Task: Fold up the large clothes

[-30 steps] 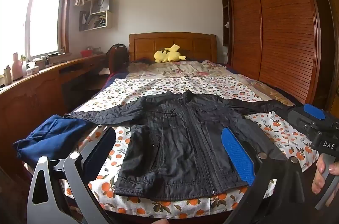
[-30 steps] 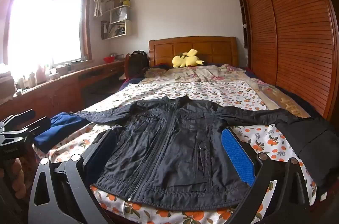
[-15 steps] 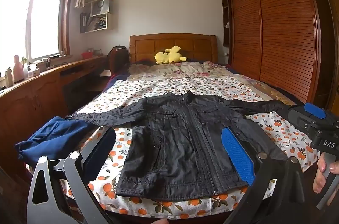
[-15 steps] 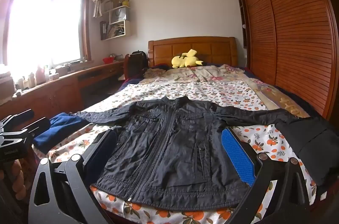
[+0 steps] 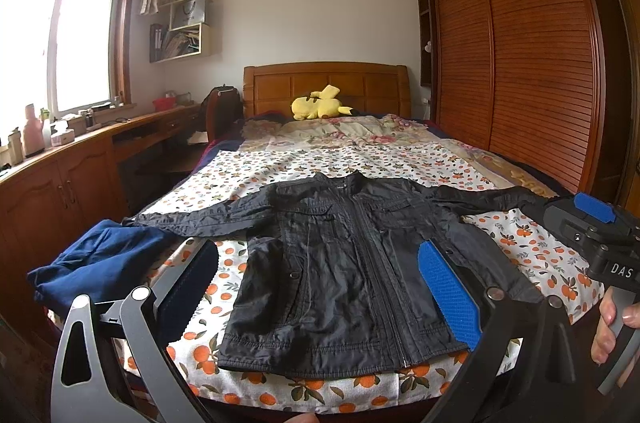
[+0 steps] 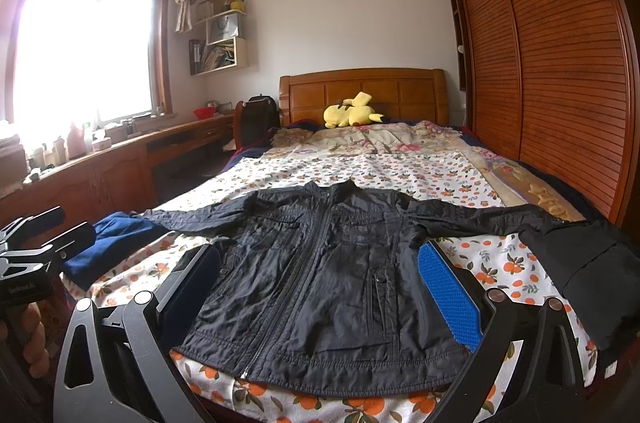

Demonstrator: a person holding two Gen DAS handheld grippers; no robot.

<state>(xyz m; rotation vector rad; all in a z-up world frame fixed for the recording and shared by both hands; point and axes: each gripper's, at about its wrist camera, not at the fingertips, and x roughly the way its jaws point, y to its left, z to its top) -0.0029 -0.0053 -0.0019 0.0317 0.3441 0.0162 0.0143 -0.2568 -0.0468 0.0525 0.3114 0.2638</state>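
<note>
Both views now slightly further back from bed than before. Black jacket (image 5: 352, 263) flat on orange-print sheet (image 5: 320, 163), zipped, sleeves spread, unmoved. Left gripper (image 5: 316, 287) and right gripper (image 6: 320, 287) both spread wide, empty, hovering short of hem.

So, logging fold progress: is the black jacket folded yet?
Spread flat: the black jacket lies zipped, both sleeves outstretched on the bed.
</note>
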